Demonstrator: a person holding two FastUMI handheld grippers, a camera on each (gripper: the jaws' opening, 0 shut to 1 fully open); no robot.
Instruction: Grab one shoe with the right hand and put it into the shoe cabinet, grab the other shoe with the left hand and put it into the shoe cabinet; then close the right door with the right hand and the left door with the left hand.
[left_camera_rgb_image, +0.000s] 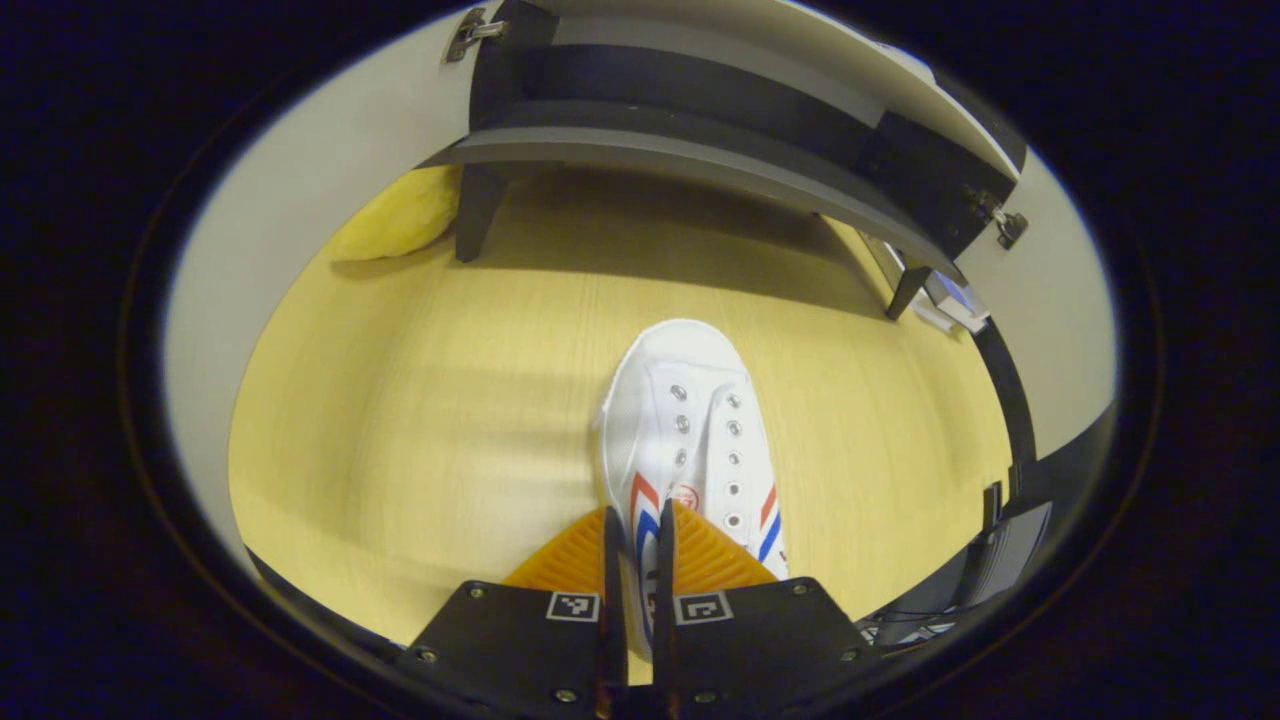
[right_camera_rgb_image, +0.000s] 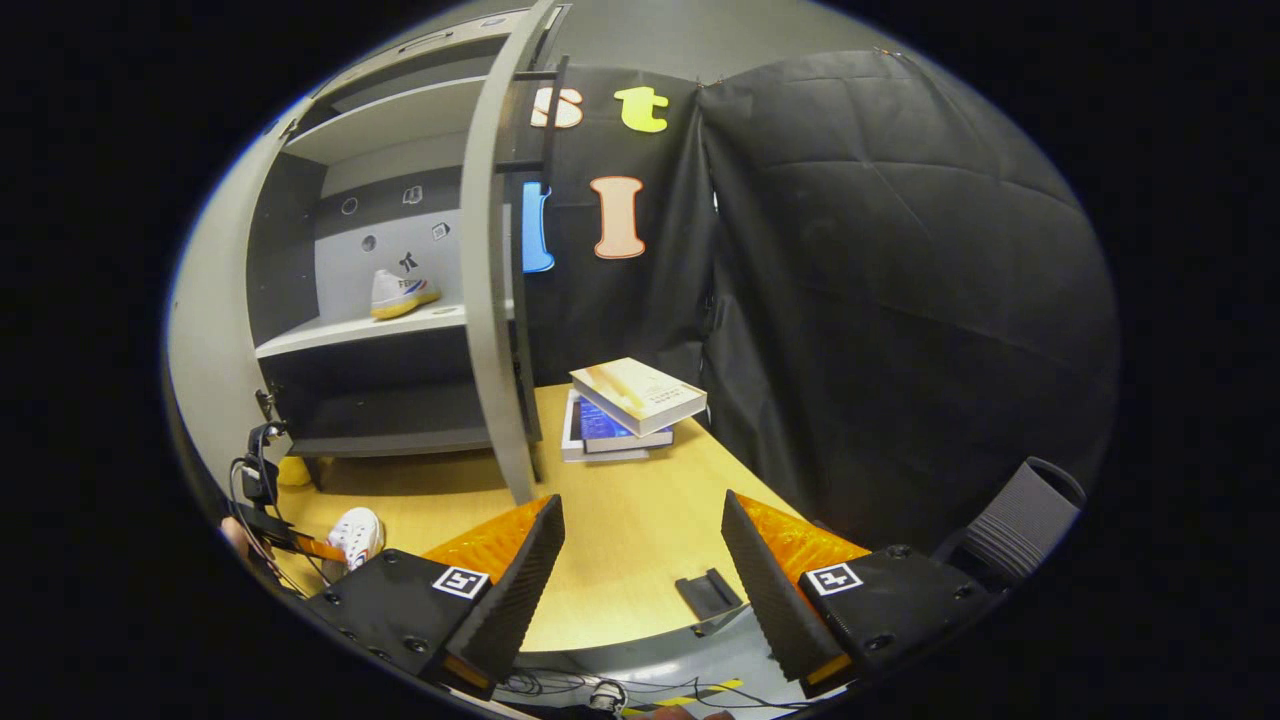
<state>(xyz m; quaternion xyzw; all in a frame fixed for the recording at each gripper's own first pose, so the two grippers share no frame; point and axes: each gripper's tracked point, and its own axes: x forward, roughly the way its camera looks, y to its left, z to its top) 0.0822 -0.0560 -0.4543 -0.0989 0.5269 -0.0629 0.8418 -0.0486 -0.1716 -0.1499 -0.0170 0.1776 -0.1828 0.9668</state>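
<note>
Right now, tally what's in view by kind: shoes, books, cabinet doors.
Shoes: 2, one on the cabinet shelf, one on the table in the left claw
Books: 3, stacked
Doors: 2, right and left, both open
Total: 7

Left gripper view steeply down, close over tabletop (left_camera_rgb_image: 420, 400); right gripper view farther back toward cabinet (right_camera_rgb_image: 300, 260)

Wooden table (left_camera_rgb_image: 420, 400) carries white shoe (left_camera_rgb_image: 690, 420), book stack (right_camera_rgb_image: 625, 415), cabinet (right_camera_rgb_image: 300, 250) (on legs)
</note>
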